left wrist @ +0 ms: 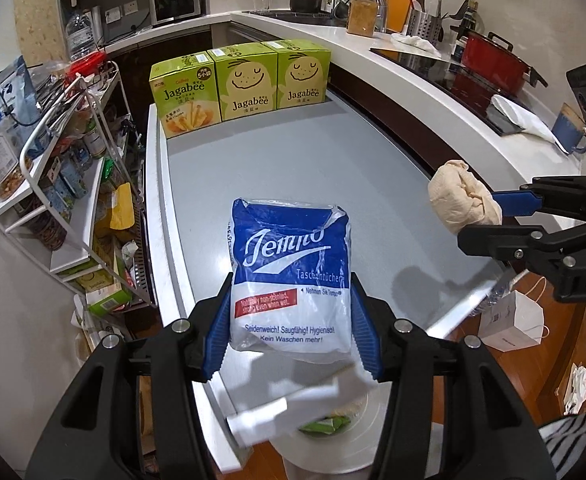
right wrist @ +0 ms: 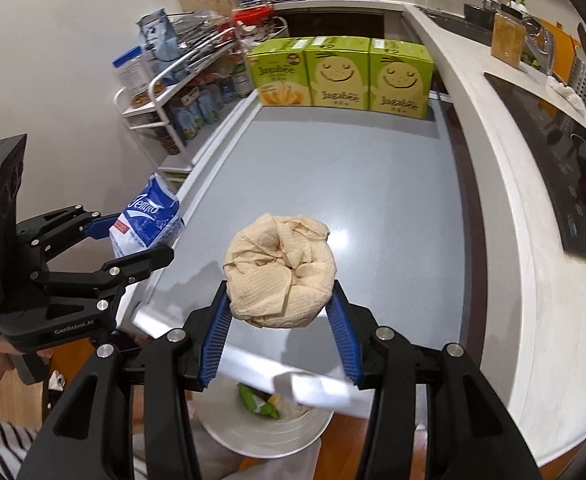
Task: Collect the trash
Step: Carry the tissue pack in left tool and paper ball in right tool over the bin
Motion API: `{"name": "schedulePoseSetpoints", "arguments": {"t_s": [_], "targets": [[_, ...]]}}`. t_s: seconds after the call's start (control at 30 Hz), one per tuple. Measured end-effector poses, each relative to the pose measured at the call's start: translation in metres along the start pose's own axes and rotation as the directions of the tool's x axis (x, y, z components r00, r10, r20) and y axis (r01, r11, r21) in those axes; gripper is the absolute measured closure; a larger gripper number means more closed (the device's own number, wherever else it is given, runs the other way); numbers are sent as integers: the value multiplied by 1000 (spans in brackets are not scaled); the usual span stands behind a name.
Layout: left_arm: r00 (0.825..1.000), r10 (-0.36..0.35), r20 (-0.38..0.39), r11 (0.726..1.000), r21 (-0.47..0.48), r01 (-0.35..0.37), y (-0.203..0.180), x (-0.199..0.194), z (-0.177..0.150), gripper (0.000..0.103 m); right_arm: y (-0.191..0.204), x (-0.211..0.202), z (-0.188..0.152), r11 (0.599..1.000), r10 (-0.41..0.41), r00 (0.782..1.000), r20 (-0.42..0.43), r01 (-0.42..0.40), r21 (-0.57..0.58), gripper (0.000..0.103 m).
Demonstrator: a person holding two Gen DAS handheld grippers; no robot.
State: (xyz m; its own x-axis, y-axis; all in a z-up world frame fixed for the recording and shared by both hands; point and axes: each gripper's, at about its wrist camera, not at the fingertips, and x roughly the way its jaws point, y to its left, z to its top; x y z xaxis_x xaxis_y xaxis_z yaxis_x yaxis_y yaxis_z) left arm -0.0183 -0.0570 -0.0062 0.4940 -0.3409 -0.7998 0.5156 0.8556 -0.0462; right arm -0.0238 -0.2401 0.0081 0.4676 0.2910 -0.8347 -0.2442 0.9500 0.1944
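Above the grey table (left wrist: 333,152): both items lifted clear; surface bare except three snack boxes (left wrist: 237,80) at 12 o'clock.
Left gripper (left wrist: 291,316): clamped on blue tissue pack (left wrist: 289,276).
Right gripper (right wrist: 281,304): clamped on crumpled paper wad (right wrist: 279,272).
Remaining: release both into white bin (right wrist: 265,432), at 6 o'clock below the table edge.

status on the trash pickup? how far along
Done: green wrapper already in the white bin below the table edge. In hand: left gripper clamps the tissue pack, right gripper the crumpled paper towel. Left: drop both in.
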Motion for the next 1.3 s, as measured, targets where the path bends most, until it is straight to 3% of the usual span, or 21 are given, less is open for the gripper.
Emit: {"name": "schedulePoseSetpoints", "arguments": {"t_s": [0.33,0.57,0.8,1.0,1.3], "targets": [[994,-32,-103,999,32,35,-18,-17,-54,50,25,-5,-49,993,95,989,-115,-103,-64,57],[978,-56,-200,996,54,68,-34,-12,-95,50,42,9,-89,981,123,962,-245,-155,-114,57],[946,-82,-314,989,93,116,-49,5,-129,50,50,36,-121,975,116,926,-359,-175,-136,57],[913,-71,-401,987,104,122,-51,42,-152,50,49,79,-140,979,58,901,-430,-135,-150,57],[876,-58,-479,987,102,121,-49,95,-166,49,37,127,-155,990,38,875,-482,-97,-98,57]]}}
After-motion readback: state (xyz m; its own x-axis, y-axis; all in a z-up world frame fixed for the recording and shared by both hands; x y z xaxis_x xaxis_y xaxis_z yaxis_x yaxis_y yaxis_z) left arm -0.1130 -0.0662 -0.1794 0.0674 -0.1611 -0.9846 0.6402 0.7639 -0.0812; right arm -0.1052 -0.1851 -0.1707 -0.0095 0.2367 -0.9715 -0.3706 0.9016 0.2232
